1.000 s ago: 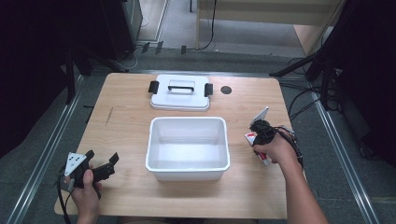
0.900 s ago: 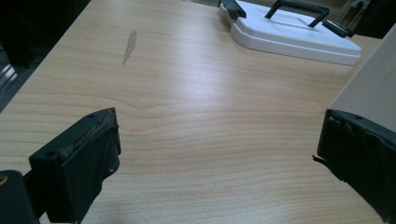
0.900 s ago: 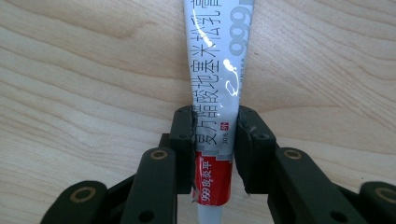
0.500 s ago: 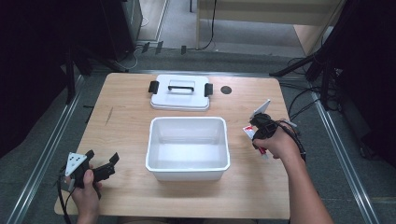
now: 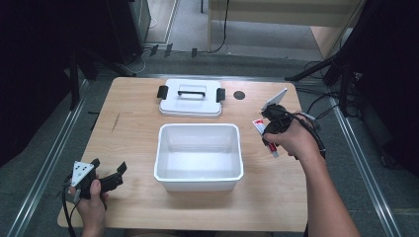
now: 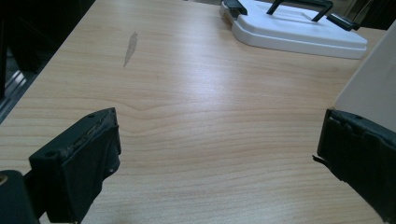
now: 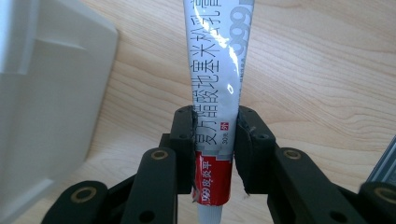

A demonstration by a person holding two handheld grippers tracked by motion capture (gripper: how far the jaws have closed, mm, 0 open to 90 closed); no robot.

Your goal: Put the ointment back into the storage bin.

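Note:
A white and red ointment tube (image 5: 259, 127) is pinched crosswise by my right gripper (image 5: 271, 127), held above the table to the right of the white bin (image 5: 163, 148). In the right gripper view both pads press on the tube (image 7: 217, 74) near its red end, my right gripper (image 7: 215, 126) is shut on it, and the bin's corner (image 7: 42, 93) lies at the left. My left gripper (image 5: 107, 166) rests open near the table's front left corner. Bare wood lies between the wide jaws of my left gripper (image 6: 219, 149).
The bin's white lid (image 5: 190, 98) with black clips and handle lies flat behind the bin, also at the top of the left gripper view as the lid (image 6: 299, 28). A dark round hole (image 5: 239, 95) sits right of it. A grey smear (image 6: 130, 46) marks the wooden table (image 5: 133, 113).
My right hand has risen with the tube in its jaws, drawing slightly toward the far side of the table. The left hand has stayed still.

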